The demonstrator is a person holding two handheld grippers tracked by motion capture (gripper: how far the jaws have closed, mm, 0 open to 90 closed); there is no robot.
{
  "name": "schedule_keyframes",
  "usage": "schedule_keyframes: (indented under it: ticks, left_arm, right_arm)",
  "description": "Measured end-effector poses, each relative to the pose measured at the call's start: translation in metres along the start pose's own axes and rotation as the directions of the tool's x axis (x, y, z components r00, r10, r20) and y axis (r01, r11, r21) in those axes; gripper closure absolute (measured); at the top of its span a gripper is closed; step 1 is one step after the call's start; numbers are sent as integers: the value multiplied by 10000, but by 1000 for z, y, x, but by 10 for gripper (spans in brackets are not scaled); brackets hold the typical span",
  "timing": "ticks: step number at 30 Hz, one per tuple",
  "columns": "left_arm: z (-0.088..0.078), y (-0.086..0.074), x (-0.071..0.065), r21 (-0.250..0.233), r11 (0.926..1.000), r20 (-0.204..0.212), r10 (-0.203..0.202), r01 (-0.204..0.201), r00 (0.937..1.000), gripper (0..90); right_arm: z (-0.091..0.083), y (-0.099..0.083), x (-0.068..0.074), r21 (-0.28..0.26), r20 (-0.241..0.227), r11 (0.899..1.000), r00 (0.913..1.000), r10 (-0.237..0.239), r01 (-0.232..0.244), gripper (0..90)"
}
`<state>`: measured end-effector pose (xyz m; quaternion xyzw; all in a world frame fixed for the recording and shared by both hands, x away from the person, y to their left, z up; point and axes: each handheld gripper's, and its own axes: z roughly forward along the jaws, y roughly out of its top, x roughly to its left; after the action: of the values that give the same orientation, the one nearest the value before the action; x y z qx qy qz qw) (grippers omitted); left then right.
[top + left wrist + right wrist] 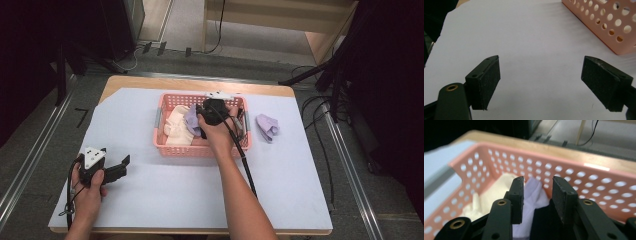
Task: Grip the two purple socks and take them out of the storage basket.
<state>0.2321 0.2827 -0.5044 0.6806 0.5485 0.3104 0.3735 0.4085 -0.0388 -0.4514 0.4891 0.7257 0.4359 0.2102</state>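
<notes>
basket (584, 173): i see pink plastic, perforated, faintly glossy
lilac cloth (534, 192): soft woven fabric, matt
cream cloth (496, 192): soft fabric, matt, a little fuzzy
table (536, 37): smooth matt white sheet over a pale wood edge
right tongs (537, 200): matt black plastic, rough grainy pads, brass-coloured rivets

Open sheet all round pink basket (172, 146). Inside basket, cream cloth (176, 127) and lilac cloth (192, 120) crowding left half. Loose lilac cloth (267, 126) just right of basket.

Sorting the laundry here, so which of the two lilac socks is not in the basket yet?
The lilac sock lying on the white table cover right of the pink basket; the other lilac sock is inside, beside the cream cloth.
</notes>
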Motion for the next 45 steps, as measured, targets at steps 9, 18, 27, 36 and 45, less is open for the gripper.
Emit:
schedule_keyframes:
  ticks: [9,18,27,36,45]
  left_arm:
    - [0,0,0,-16,10000,-2,29,-29,10000,163]
    - [0,0,0,-14,10000,-3,41,-41,10000,163]
    - [0,0,0,-18,10000,-5,31,-31,10000,163]
    - [0,0,0,-35,10000,1,-21,21,10000,163]
    - [0,0,0,-40,10000,-28,69,-69,10000,163]
  right_arm:
    - [19,-1,8,1291,-874,9914,9961,-105,218,595]
    - [34,-6,22,1836,-1207,9777,9894,-805,1019,585]
    - [43,-10,27,2527,-1431,9552,9823,-1207,1542,566]
    - [41,-6,22,2952,-1051,9411,9846,-1395,1648,876]
    - [3,3,19,-622,-2731,9867,9483,-1616,1502,878]
